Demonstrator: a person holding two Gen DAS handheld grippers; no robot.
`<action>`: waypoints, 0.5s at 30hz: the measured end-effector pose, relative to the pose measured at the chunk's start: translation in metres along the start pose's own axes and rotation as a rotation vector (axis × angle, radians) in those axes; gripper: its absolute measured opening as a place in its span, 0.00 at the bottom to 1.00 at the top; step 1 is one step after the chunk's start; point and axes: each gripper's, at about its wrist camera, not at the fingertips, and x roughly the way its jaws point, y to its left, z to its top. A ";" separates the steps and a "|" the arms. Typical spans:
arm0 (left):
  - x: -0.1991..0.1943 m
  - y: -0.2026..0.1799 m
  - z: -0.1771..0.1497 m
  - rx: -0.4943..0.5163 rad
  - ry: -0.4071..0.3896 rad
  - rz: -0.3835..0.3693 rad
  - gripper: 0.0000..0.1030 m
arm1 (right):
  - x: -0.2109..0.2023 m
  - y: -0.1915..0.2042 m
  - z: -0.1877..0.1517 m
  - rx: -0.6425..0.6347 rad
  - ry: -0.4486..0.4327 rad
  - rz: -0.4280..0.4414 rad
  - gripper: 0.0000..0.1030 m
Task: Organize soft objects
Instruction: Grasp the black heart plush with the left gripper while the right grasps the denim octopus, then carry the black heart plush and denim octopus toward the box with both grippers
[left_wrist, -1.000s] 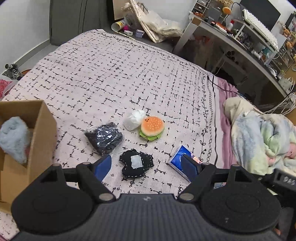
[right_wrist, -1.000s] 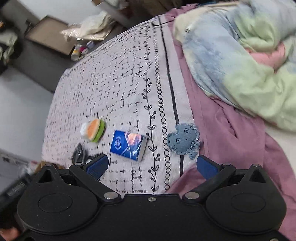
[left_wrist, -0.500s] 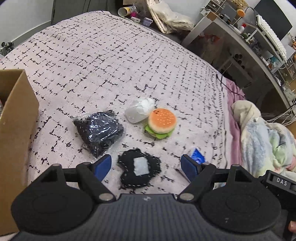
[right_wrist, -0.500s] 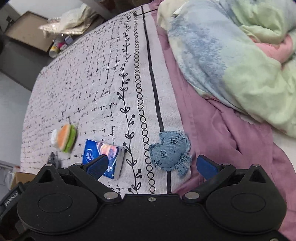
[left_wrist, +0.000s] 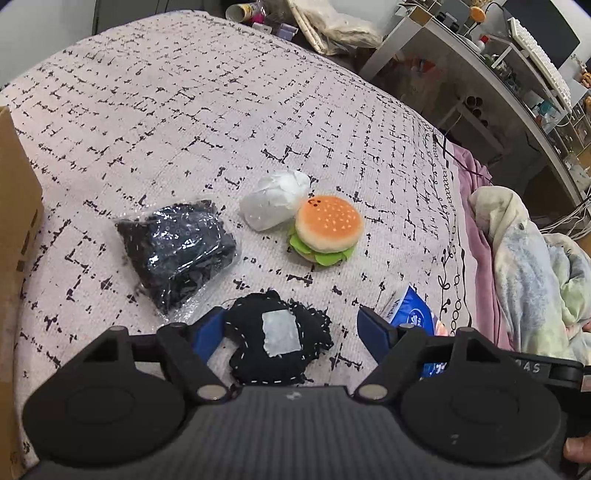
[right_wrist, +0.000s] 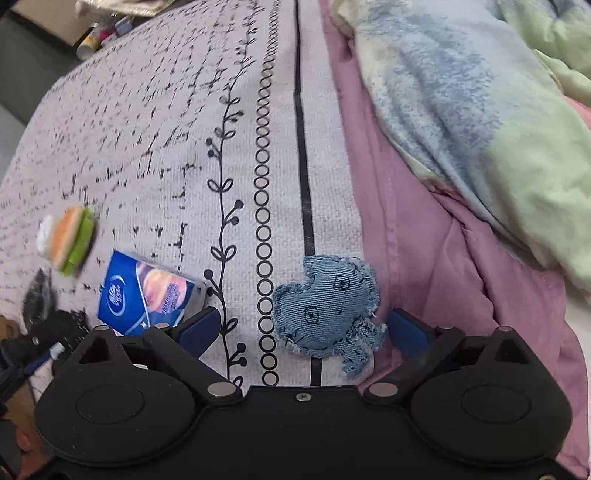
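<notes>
1. On a patterned bedspread (left_wrist: 192, 110), both handheld grippers are bearing down on soft toys. The left gripper (left_wrist: 291, 326) is straddling a black stitched plush (left_wrist: 277, 339) with a pale patch; its jaws have just been closing, yet the right pad is standing clear of the fabric and the left pad looks to be just at its edge, so nothing is clamped.

2. The right gripper (right_wrist: 304, 326) is bracketing a blue denim plush (right_wrist: 327, 308) lying on the bedspread's black border stripe. Its jaws have also just been narrowing from their widest; a gap is showing at each pad, so the toy is lying free between them.

3. Against a second ago, each toy is now sitting large between the fingertips instead of ahead of them. Two pickups are likely imminent, and neither grasp is made.

4. Just beyond, a blue tissue pack (left_wrist: 413, 321) is lying between the two targets and appearing in both views.

5. Farther out, only the left camera is clearly showing a bagged dark bundle (left_wrist: 181, 251), a burger plush (left_wrist: 327, 229), touching a white wrapped item (left_wrist: 275, 201), and the wall of a cardboard box (left_wrist: 14, 236), the probable destination.

6. Only the right camera is showing the denim toy, a pink sheet (right_wrist: 436, 236) and a rumpled pastel blanket (right_wrist: 461, 92).
</notes>
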 end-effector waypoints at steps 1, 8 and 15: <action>0.000 -0.001 0.000 0.009 -0.003 0.004 0.74 | 0.002 0.004 -0.002 -0.029 -0.003 -0.015 0.91; -0.001 0.001 -0.003 0.013 -0.022 0.032 0.40 | -0.001 0.008 -0.006 -0.087 -0.049 -0.049 0.66; -0.018 0.004 -0.005 -0.009 -0.076 0.019 0.24 | -0.014 -0.008 -0.007 -0.041 -0.088 -0.043 0.43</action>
